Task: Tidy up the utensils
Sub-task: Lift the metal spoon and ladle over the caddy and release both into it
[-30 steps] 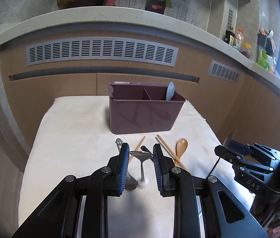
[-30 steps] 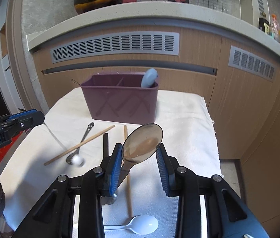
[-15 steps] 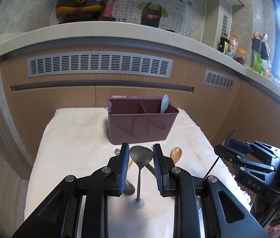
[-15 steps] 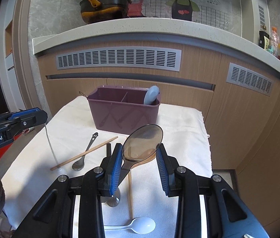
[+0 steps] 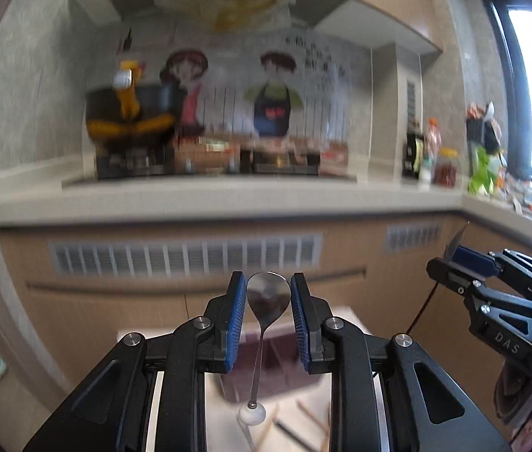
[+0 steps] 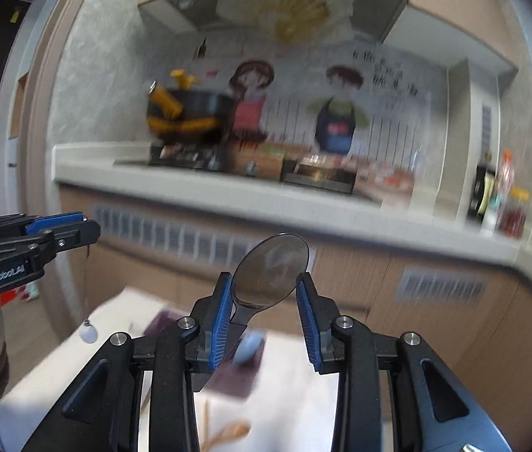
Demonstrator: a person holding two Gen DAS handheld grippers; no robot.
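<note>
My left gripper (image 5: 268, 301) is shut on a metal spoon (image 5: 267, 299) by its bowl; the thin handle hangs down to a white ball end. My right gripper (image 6: 266, 290) is shut on a dark translucent spoon (image 6: 273, 271), bowl up. Both are raised high above the table. The purple utensil holder (image 5: 266, 361) sits below the left gripper, and shows blurred in the right wrist view (image 6: 228, 369) with a pale blue spoon (image 6: 249, 348) in it. Each gripper shows in the other's view: the right one (image 5: 454, 263), the left one (image 6: 58, 229).
Chopsticks (image 5: 303, 425) lie on the white cloth (image 6: 296, 395) near the holder, and a wooden spoon (image 6: 232, 431) lies at the front. A counter (image 5: 228, 196) with a black pot (image 5: 130, 120) runs behind, bottles (image 5: 424, 158) at its right end.
Both grippers have lifted and tilted up with their spoons; the table and holder have dropped to the bottom of both views, and the views are motion blurred.
</note>
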